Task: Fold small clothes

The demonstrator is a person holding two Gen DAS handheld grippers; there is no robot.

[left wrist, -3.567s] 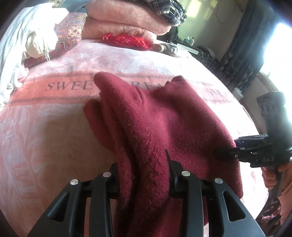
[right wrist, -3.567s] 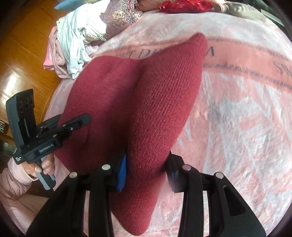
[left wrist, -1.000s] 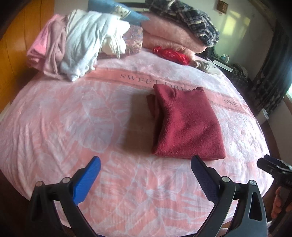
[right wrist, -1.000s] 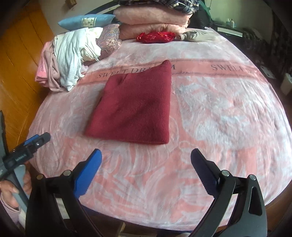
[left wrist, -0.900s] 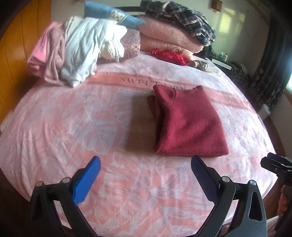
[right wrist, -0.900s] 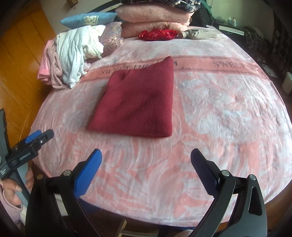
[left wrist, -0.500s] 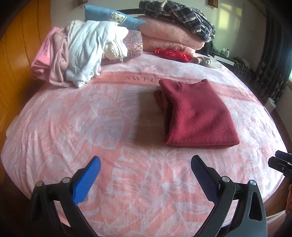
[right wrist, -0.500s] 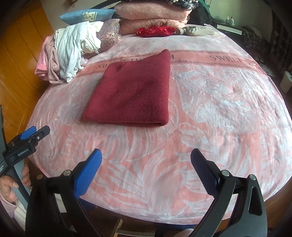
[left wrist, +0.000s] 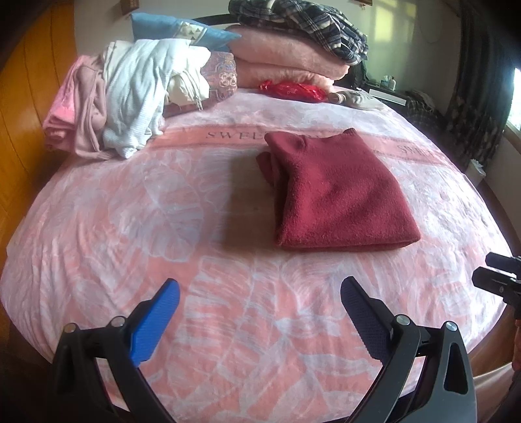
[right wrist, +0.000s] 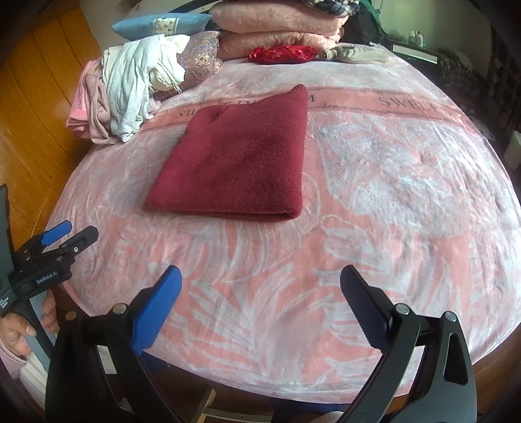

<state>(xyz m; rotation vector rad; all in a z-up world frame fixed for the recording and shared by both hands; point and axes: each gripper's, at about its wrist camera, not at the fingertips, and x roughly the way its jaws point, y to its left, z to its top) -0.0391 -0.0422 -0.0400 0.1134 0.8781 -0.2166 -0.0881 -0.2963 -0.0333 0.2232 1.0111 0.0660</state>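
Note:
A dark red knitted garment (left wrist: 335,192) lies folded flat in a rectangle on the pink bedspread (left wrist: 146,208); it also shows in the right wrist view (right wrist: 237,162). My left gripper (left wrist: 259,288) is open and empty, held back over the near edge of the bed, well short of the garment. My right gripper (right wrist: 260,276) is open and empty, also back from the garment over the near edge. Each gripper shows at the side of the other's view, the left one (right wrist: 66,236) and the right one (left wrist: 498,276).
A heap of white and pink clothes (left wrist: 123,101) lies at the far left of the bed. Folded pink blankets (left wrist: 286,61) with a plaid garment on top, a blue pillow (left wrist: 176,29) and a red item (left wrist: 293,88) are at the head. Wooden floor (right wrist: 35,107) lies left.
Both grippers let go of the red garment, opened, and drew back to the near edge of the bed. The garment now lies folded and flat. In the last second the views shifted only slightly.

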